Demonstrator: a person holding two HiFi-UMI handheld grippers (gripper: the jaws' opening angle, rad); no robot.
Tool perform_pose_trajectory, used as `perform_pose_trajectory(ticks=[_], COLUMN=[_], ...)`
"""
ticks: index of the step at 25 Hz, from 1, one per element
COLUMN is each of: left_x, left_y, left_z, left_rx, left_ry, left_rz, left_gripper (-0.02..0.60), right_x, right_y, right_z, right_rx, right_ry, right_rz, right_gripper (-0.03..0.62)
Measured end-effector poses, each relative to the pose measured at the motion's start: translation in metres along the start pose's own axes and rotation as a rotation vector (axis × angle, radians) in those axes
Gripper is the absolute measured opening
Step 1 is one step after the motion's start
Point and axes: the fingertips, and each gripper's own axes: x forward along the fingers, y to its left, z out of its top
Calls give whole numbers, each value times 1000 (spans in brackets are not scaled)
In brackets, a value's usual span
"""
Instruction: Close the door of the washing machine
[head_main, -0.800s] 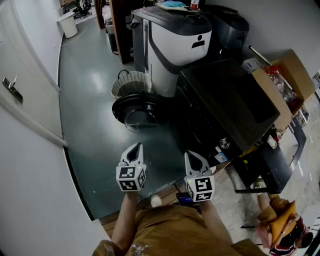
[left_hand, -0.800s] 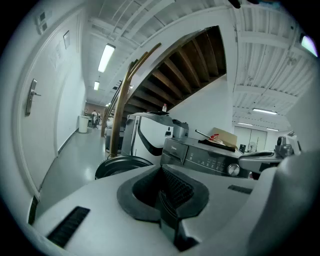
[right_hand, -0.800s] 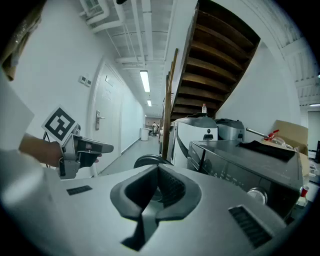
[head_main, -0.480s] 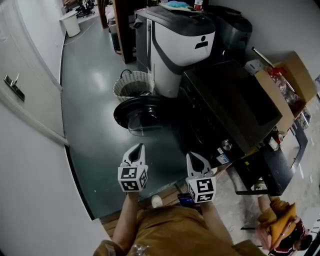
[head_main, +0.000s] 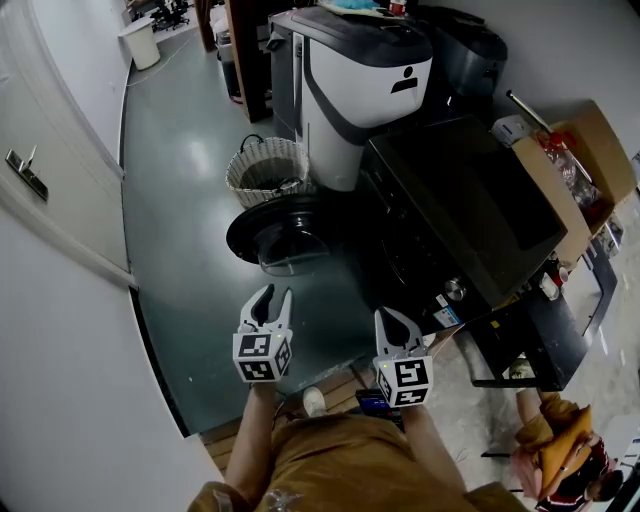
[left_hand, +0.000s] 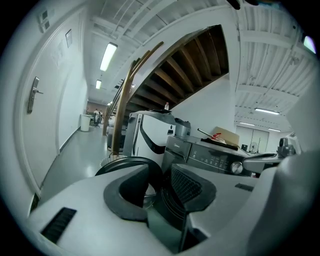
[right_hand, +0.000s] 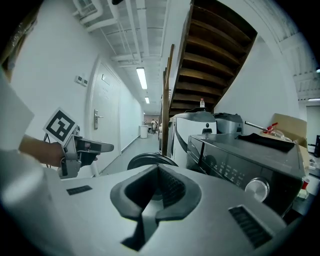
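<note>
Ok, head view: I'm seeing the door (head_main: 283, 228) hanging wide open, low at the front of the washer (head_main: 450, 215), so nothing is done yet. Left gripper (head_main: 268, 298) and right gripper (head_main: 397, 320) are hovering short of it, touching nothing. Left gripper view: jaws are standing apart, empty, with the door rim showing beyond. Right gripper view: jaws are sitting together, empty, door ahead. I'm judging the whole job is remaining: reach in and push the door shut.

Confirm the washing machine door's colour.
Door: black rim, clear glass centre; best in head view.
</note>
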Motion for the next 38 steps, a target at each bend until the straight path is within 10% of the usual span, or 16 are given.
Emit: perform_pose_trajectory(ticks=[38], left_x=[175], left_y=[150], left_z=[-22], left_rx=[27], left_ry=[125], left_rz=[113], left_gripper=[184], right_x=[96], right_y=[-25], right_z=[-61], right_rx=[46], right_ry=[204], right_rz=[100], right_gripper=[13])
